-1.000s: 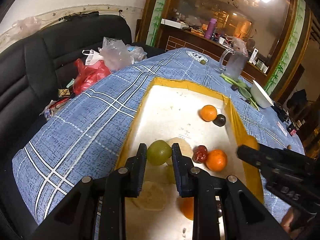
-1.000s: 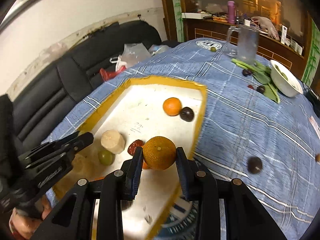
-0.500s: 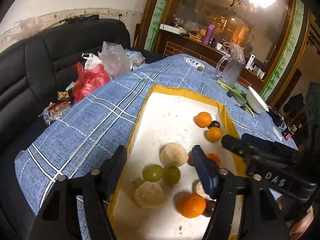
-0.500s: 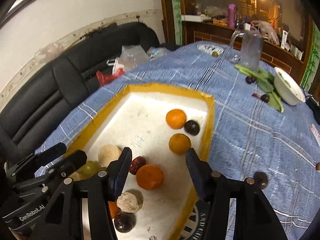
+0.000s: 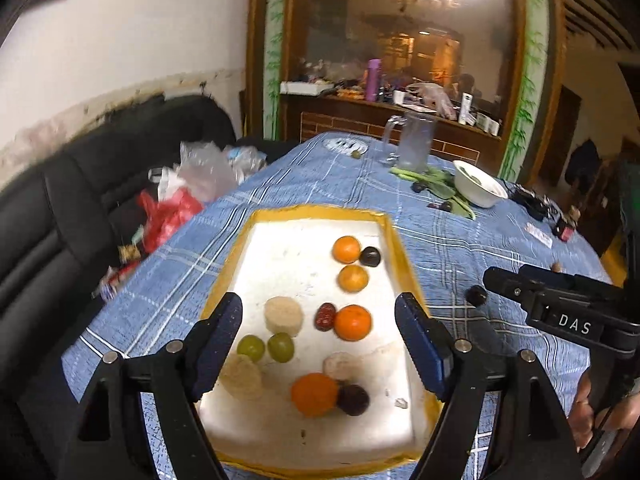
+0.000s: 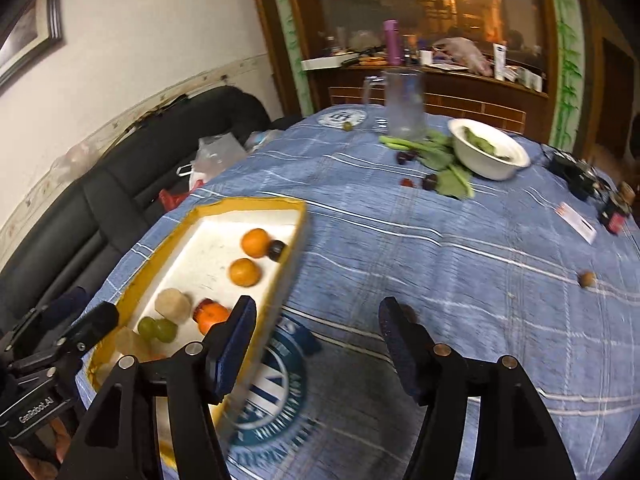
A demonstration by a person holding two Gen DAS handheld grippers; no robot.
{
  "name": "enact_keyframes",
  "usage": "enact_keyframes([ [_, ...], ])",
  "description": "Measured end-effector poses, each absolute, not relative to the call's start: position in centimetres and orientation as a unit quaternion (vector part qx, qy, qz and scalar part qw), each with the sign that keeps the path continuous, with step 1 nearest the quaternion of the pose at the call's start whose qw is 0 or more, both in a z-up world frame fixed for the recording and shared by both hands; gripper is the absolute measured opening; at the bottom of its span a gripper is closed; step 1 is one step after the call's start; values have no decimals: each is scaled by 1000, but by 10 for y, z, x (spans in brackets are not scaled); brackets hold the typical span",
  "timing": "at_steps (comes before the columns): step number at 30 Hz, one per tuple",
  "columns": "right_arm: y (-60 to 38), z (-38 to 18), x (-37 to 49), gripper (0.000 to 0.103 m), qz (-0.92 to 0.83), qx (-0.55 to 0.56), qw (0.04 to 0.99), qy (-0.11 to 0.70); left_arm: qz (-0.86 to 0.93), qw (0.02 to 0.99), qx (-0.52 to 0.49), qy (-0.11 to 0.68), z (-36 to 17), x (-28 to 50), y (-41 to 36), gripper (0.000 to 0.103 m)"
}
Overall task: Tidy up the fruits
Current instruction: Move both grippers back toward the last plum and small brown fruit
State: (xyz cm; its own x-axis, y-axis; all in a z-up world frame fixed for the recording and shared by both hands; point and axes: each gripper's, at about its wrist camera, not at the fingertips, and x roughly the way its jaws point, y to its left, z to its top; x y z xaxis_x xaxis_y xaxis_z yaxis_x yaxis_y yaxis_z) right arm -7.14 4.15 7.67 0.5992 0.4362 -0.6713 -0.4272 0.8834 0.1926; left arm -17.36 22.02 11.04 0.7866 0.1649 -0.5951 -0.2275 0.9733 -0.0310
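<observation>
Left gripper (image 5: 318,338): held wide open above the tray, nothing between its fingers.
Right gripper (image 6: 316,344): spread open over the blue cloth (image 6: 460,260) on the counter, nothing held.
Tray (image 5: 394,240): yellow-rimmed, set on the cloth.
Fruits: four oranges (image 5: 352,322), two green grapes (image 5: 251,347), dark plums (image 5: 369,257) and pale peeled pieces (image 5: 283,315) are seen inside the tray.
Loose plum (image 5: 475,294): lying on the cloth, right of the tray.
</observation>
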Motion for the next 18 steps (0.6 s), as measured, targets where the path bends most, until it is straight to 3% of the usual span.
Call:
enact_keyframes([
  [18,-14,79,-101,76,215,-10,912,349,75,947,37,310,118,-176,148,84],
])
